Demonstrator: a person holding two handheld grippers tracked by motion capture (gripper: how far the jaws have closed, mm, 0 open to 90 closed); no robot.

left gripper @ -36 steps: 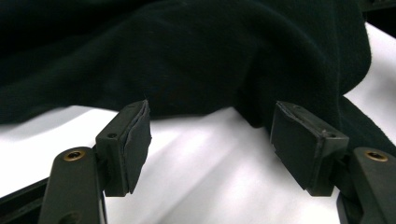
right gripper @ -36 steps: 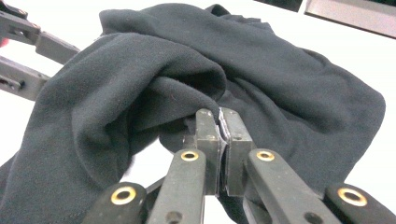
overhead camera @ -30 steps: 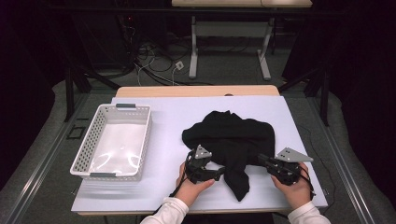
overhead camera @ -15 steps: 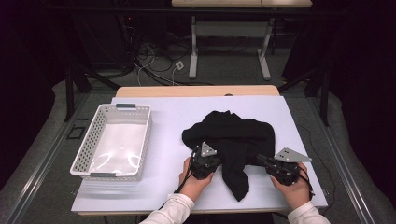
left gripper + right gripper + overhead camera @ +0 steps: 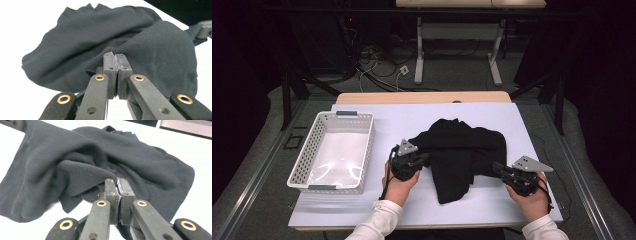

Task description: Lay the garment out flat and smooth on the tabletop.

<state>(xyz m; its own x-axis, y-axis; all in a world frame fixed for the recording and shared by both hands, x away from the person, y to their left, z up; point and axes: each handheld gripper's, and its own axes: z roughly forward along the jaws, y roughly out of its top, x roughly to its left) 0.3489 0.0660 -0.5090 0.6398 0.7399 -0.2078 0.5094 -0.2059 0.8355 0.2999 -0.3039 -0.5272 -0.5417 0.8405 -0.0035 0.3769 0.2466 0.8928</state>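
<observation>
A black garment (image 5: 459, 150) lies crumpled on the white table top, right of centre. My left gripper (image 5: 426, 159) is at its left edge, jaws shut on a fold of the cloth (image 5: 140, 50); the left gripper (image 5: 116, 56) pinches that fold between its pads. My right gripper (image 5: 496, 167) holds the garment's right side. In the right gripper view the right gripper (image 5: 117, 181) is shut on a bunched edge of the garment (image 5: 82, 172). A hand grips each tool near the table's front edge.
A white perforated basket (image 5: 309, 152) stands empty at the left of the table (image 5: 387, 117). Beyond the table's far wooden edge are table legs (image 5: 418, 55) and cables on the floor. Bare table lies behind and in front of the garment.
The left gripper has moved right and slightly up, into the garment's left edge. The right gripper has stayed at the right side. The cloth has shifted a little.
</observation>
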